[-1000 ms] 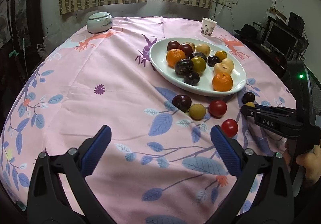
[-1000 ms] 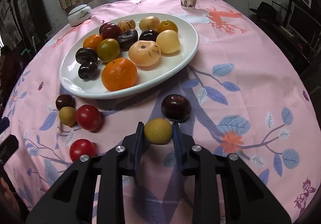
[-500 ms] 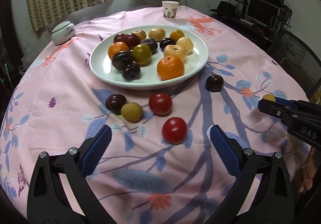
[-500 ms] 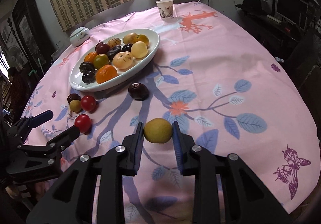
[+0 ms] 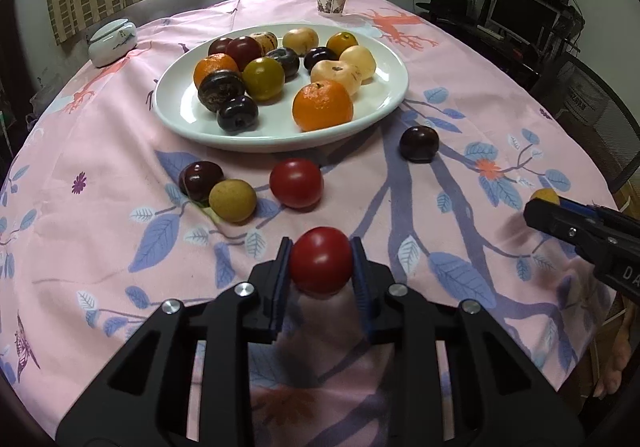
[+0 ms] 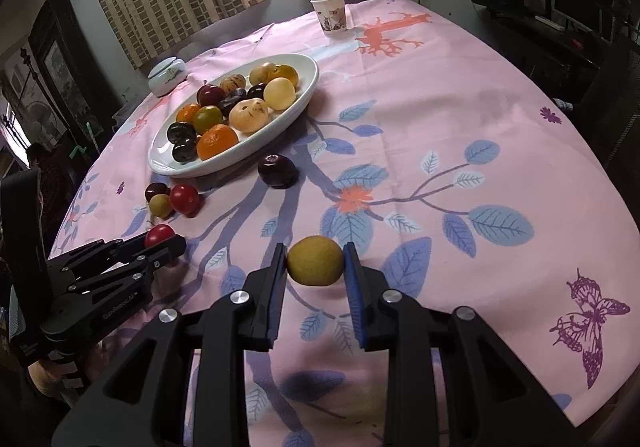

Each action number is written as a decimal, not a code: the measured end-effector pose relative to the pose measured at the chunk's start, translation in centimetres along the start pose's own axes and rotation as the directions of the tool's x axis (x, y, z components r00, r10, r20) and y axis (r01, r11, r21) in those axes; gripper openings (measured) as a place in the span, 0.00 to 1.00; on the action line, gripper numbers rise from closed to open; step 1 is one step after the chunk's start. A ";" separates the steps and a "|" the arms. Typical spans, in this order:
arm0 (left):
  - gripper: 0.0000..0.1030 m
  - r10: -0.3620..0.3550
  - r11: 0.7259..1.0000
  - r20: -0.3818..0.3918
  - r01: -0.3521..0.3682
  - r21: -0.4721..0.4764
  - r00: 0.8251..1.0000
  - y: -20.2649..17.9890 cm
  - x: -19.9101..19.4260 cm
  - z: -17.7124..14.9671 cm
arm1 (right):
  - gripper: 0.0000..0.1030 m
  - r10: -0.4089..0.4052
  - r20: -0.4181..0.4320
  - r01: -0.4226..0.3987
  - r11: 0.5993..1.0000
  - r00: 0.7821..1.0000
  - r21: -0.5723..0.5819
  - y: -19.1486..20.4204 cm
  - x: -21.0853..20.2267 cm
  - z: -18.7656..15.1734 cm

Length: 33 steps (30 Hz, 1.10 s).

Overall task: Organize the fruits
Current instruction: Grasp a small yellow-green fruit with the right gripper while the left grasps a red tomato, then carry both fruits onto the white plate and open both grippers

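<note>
Round red tomato (image 5: 321, 266) clamped in left gripper (image 5: 321, 271); right gripper (image 6: 315, 265) grips yellow-green fruit (image 6: 315, 262); white oval plate (image 5: 182, 103) lies far, ahead.

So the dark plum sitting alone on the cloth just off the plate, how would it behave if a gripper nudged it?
The dark plum is round and glossy, so it would probably roll rather than slide. The tablecloth may slow it a little. Its shiny skin could slip between the fingers unless it is gripped across its widest part.
</note>
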<state>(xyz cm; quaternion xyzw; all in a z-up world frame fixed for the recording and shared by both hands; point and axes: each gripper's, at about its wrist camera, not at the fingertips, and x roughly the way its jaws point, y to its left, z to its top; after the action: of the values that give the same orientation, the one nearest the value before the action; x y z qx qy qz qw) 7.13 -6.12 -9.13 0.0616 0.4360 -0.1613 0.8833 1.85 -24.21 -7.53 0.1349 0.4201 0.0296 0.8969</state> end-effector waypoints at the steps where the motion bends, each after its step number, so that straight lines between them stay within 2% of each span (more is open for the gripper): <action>1: 0.28 -0.006 1.000 0.006 0.006 -0.003 1.000 0.1 -0.5 -0.1 | 0.28 0.001 0.000 -0.001 1.000 1.000 -0.005 0.2 -0.1 -0.1; 14: 0.28 -0.019 0.998 0.065 0.023 -0.061 0.998 3.1 -4.7 -1.6 | 0.28 0.022 -0.008 -0.022 0.996 1.000 -0.088 4.5 -0.4 -0.7; 19: 0.28 -0.008 0.997 0.086 0.014 -0.075 0.996 4.8 -5.6 -0.9 | 0.28 0.050 -0.042 -0.054 0.992 0.998 -0.110 5.7 0.6 -0.6; 22: 0.28 0.004 0.998 0.097 0.003 -0.069 0.995 6.3 -5.7 1.7 | 0.28 0.078 -0.050 -0.085 0.987 0.996 -0.140 6.7 0.9 1.0; 26: 0.28 0.080 0.995 0.115 -0.073 -0.063 0.990 8.4 -4.4 7.0 | 0.28 0.069 -0.007 -0.069 0.969 0.998 -0.235 9.3 1.7 5.0; 29: 0.28 0.105 0.992 0.093 -0.098 -0.074 0.990 9.7 -1.8 10.9 | 0.28 0.077 -0.024 -0.081 0.947 0.997 -0.310 11.9 4.1 7.7; 31: 0.28 0.134 0.988 0.074 -0.128 -0.085 0.988 10.2 -0.1 12.4 | 0.28 0.071 -0.038 -0.080 0.942 0.997 -0.326 12.9 6.2 9.1; 33: 0.28 0.110 0.990 0.052 -0.104 -0.098 0.993 10.6 1.1 13.0 | 0.28 0.062 -0.052 -0.076 0.944 0.997 -0.320 13.3 7.9 10.1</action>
<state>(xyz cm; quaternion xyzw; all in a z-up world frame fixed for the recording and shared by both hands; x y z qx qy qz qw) 21.08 0.35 -2.41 0.0379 0.4136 -0.0945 0.9047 15.47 -12.29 -3.71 0.0008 0.4229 0.1318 0.8966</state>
